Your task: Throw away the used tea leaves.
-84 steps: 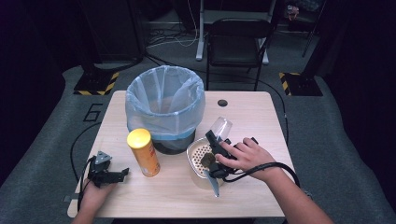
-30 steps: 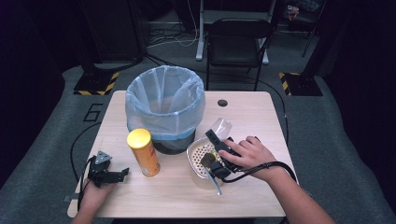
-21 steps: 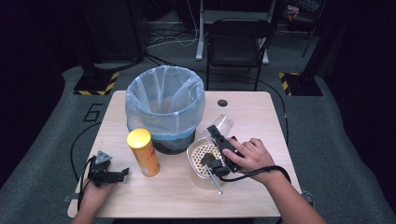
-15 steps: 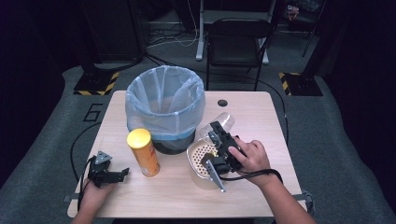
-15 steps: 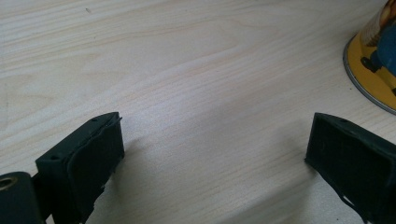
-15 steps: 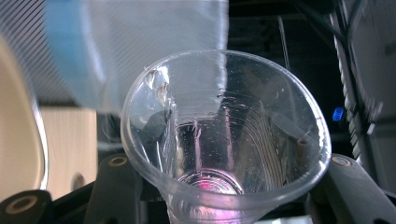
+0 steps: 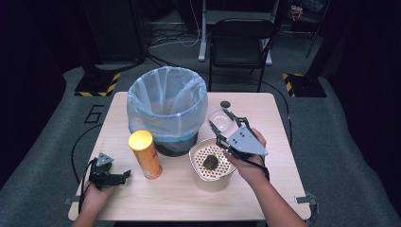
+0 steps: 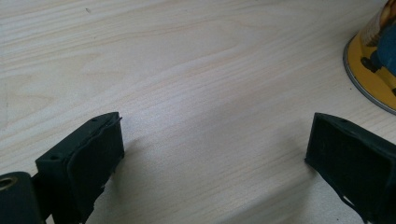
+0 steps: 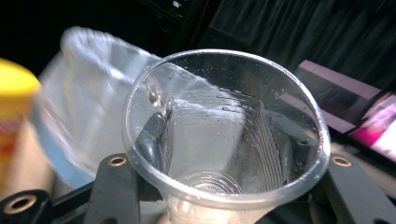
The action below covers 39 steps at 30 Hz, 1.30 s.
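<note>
Lifting the clear plastic cup with our right tongs, high view: the cup sits tilted between the blue-lined bin and the strainer bowl, above the worktop. A dark lump lies in the strainer. Our guess: the cup has been emptied over the strainer and now goes to the bin. Left tongs rest on the worktop near the yellow can, idle.

Left gripper view: left tongs gape wide, nothing between them, only bare wood and the can's edge.

Right gripper view: the right tongs clamp the cup low on its wall, partly closed; droplets inside, mouth toward us, bin blurred behind.

Next move calls for carrying the cup over the bin rim, then spreading the jaws to drop it without snagging the liner.
</note>
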Motion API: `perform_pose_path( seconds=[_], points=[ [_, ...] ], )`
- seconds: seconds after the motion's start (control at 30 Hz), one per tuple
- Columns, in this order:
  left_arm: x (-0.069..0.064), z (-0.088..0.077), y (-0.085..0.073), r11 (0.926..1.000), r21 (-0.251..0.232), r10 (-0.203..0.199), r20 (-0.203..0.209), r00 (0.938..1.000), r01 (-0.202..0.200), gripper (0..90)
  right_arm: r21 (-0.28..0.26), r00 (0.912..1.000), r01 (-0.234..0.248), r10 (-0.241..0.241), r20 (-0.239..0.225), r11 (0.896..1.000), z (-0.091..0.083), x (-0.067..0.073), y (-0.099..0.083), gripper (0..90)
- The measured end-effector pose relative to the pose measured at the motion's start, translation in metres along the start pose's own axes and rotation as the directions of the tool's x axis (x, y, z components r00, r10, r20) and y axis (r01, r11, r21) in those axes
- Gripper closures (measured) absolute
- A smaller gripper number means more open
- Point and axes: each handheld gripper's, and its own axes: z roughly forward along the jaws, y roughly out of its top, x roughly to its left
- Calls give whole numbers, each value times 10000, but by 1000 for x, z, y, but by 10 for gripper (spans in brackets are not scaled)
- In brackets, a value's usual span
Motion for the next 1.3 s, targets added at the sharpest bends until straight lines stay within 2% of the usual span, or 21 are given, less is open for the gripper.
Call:
perform_pose_path(
  seconds=[0.03,0.07,0.1,0.13,0.2,0.23,0.27,0.3,0.33,0.37,0.57,0.7,0.83,0.87,0.9,0.97,1.03,1.13,1.2,1.3],
  points=[
    [0,0,0,10000,-4,4,-1,10000,-4,39,1,9975,-671,671,-242,9977,0,-3,1,453],
    [0,0,0,10000,-7,3,-6,10000,-3,39,27,9890,-1353,1353,-596,9908,0,-6,2,452],
    [0,0,0,10000,-6,1,-7,10000,-1,39,138,9726,-2091,2095,-1006,9778,1,-9,3,451],
    [0,0,0,10000,-10,7,-6,10000,-7,39,151,9592,-2503,2501,-1319,9680,1,-12,3,451],
    [0,0,0,10000,-8,1,-8,10000,-1,39,216,9302,-3229,3215,-1773,9462,2,-16,3,450],
    [0,0,0,10000,-18,13,-13,10000,-13,39,212,9191,-3475,3450,-1904,9374,3,-18,3,450],
    [0,0,0,10000,-12,-7,-10,10000,7,39,189,8987,-3912,3863,-2075,9201,3,-20,4,450],
    [0,0,0,10000,-12,1,-9,10000,-1,39,198,8831,-4201,4138,-2213,9073,3,-21,4,450],
    [0,0,0,10000,-5,3,-8,10000,-3,39,213,8713,-4386,4309,-2350,8984,4,-23,4,451],
    [0,0,0,10000,-12,-1,-10,10000,1,39,251,8679,-4433,4360,-2380,8960,3,-24,5,451],
    [0,0,0,10000,-10,26,-20,10000,-26,39,398,8712,-4346,4312,-2349,8997,4,-27,9,453],
    [0,0,0,10000,-9,17,-16,10000,-17,39,676,8652,-4378,4406,-2395,8965,7,-34,20,454],
    [0,0,0,10000,-20,28,-23,10000,-28,39,755,8772,-4111,4168,-2385,9085,14,-42,36,454],
    [0,0,0,10000,-11,23,-24,10000,-23,39,662,8831,-3986,4023,-2414,9147,18,-44,40,454],
    [0,0,0,10000,-8,15,-13,10000,-15,39,749,8855,-3903,3964,-2424,9176,21,-46,45,454],
    [0,0,0,10000,-21,24,-23,10000,-25,39,846,8861,-3876,3963,-2405,9179,29,-49,54,453],
    [0,0,0,10000,-14,12,-15,10000,-12,39,840,8916,-3777,3867,-2357,9221,38,-51,63,452],
    [0,0,0,10000,-9,1,-14,10000,-1,39,882,8920,-3741,3842,-2381,9232,55,-53,75,449],
    [0,0,0,10000,-22,26,-22,10000,-26,39,840,9019,-3591,3688,-2251,9295,71,-53,81,448],
    [0,0,0,10000,-15,23,-20,10000,-23,39,886,8946,-3729,3832,-2298,9236,89,-51,84,448]
  ],
)
